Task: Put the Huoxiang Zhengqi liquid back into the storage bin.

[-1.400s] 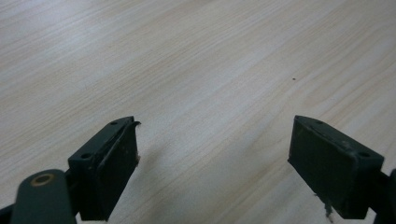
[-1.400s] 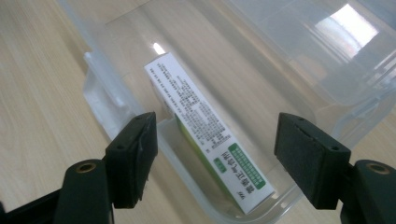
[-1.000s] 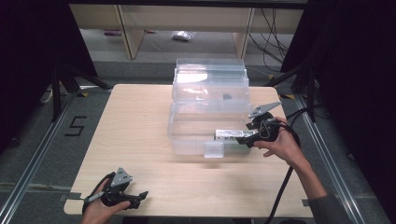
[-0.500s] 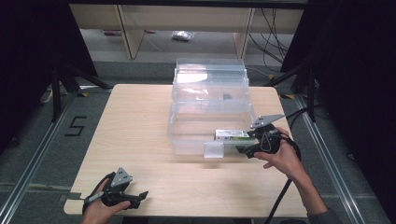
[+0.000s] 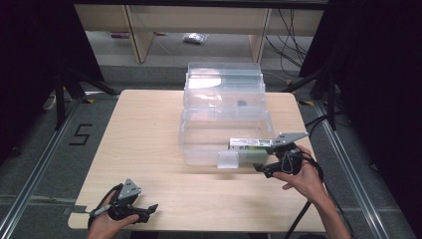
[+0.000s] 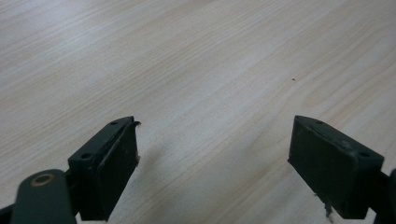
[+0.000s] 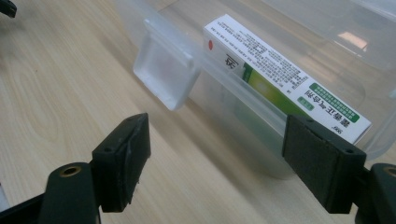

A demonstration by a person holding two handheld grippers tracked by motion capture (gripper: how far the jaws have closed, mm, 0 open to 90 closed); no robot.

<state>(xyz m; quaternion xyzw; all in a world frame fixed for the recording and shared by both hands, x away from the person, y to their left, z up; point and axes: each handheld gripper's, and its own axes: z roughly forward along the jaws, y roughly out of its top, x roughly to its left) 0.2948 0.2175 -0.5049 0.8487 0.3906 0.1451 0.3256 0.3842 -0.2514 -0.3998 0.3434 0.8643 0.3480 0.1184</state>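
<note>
Right tool point(image 5: 263, 168) released, jaws spread just outside clear bin point(image 5: 199, 149); white-green box point(image 7: 285, 77) leans inside against near wall; likely placement done, so back away straight, avoid clipping latch tab point(image 7: 163, 70); left tool point(image 5: 149, 209) released, idle over counter point(image 5: 149, 129).

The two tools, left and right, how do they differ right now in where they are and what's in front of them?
The left tool rests low at the table's near left corner; the right tool is at the clear plastic box's front right corner. The left tool faces bare wood; the right tool faces the box's front latch and a white and green carton leaning inside the wall. Both are open and hold nothing.
</note>
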